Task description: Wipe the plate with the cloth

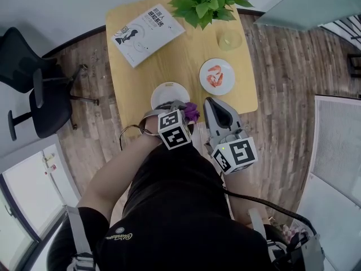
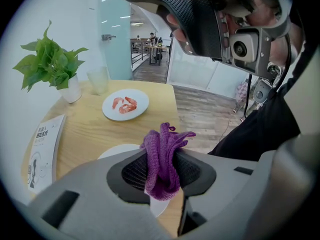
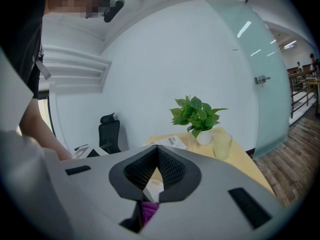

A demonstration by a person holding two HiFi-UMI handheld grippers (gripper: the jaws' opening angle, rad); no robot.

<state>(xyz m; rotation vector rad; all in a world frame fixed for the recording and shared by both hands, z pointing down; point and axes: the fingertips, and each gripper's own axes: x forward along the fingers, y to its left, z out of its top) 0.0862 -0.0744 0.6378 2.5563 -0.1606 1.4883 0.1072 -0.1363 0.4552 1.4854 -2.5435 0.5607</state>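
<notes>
Purple cloth [image 2: 159,141] is bunched between the jaws of the left gripper [image 2: 162,159], which are closed tight on it, with folds sticking out past the tips and a clump hanging below. From the head view, this gripper [image 1: 183,107] sits over the near right rim of the white plate [image 1: 166,92]. The cloth [image 1: 192,113] is just beside that rim, and whether it touches the plate cannot be told. The plate is bare and lies at the near edge of the yellow wooden table [image 1: 180,61]. In the left gripper view, part of the plate [image 2: 112,151] shows beneath the jaws.

The right gripper [image 1: 210,101] hangs over the near edge just to the right of the left one. Its jaws [image 3: 157,151] are pressed together at the tips with nothing held between them.

Toward the right edge of the table lies a second plate [image 1: 225,66] with pink shrimp on it. Beyond it, near the far right corner, are a pale glass [image 1: 229,39] and a potted plant [image 1: 206,1]. A book [image 1: 146,33] lies near the far left corner. A black office chair [image 1: 34,89] stands on the floor, well apart to the left
</notes>
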